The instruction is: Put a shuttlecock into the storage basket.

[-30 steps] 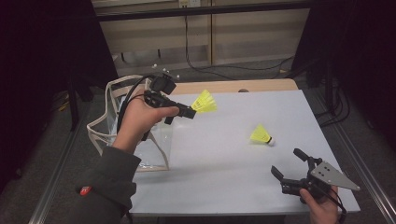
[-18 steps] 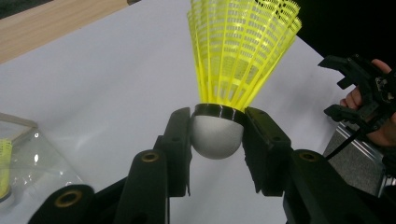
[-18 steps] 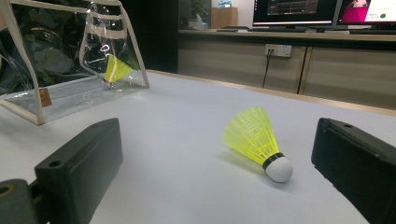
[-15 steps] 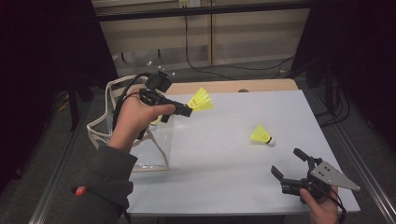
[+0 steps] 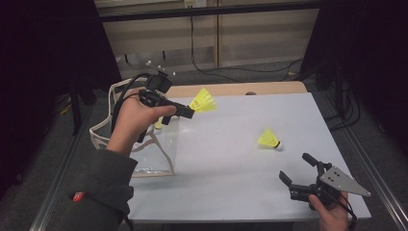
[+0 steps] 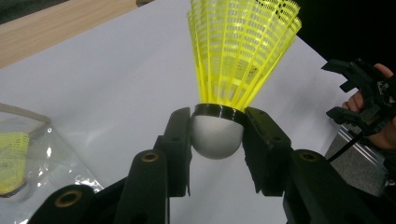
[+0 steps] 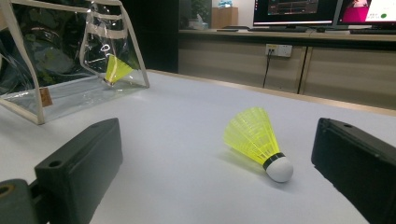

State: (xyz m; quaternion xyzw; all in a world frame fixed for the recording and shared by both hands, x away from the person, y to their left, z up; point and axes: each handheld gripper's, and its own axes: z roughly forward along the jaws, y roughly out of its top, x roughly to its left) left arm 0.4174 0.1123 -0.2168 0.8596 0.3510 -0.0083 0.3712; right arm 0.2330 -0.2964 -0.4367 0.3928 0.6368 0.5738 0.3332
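Clearly the left gripper point(image 5: 191, 111) is pinching a yellow shuttlecock point(image 6: 233, 70) by its white cork point(image 6: 216, 136), one jaw on each side of the rounded base, just under the black band. In the high view that held shuttlecock point(image 5: 204, 101) hangs above the far left part of the white worktop point(image 5: 240, 159), its skirt pointing right, just beside the clear bag point(image 5: 144, 154) that stands at the left edge.

Judging by its make, the shuttlecock is very light, with a springy mesh skirt that would crush or bend under a squeeze. The cork is the firm part and the right place to hold it, though it is round and smooth, so it could roll or pop out of a loose pinch. A gentle, centred grip should do.

Another yellow shuttlecock already lies inside the bag point(image 7: 117, 69), and a third one point(image 5: 269, 139) lies on its side on the worktop toward the right, cork pointing right. The right gripper point(image 5: 300, 173) rests at the near right corner with its jaws spread and nothing between them; in the right gripper view the loose shuttlecock point(image 7: 257, 140) lies ahead of them, well clear.

The bag's pale straps point(image 5: 115, 120) and soft, floppy rim stand nearest the held shuttlecock and could snag the skirt. Otherwise the worktop is bare between the things.
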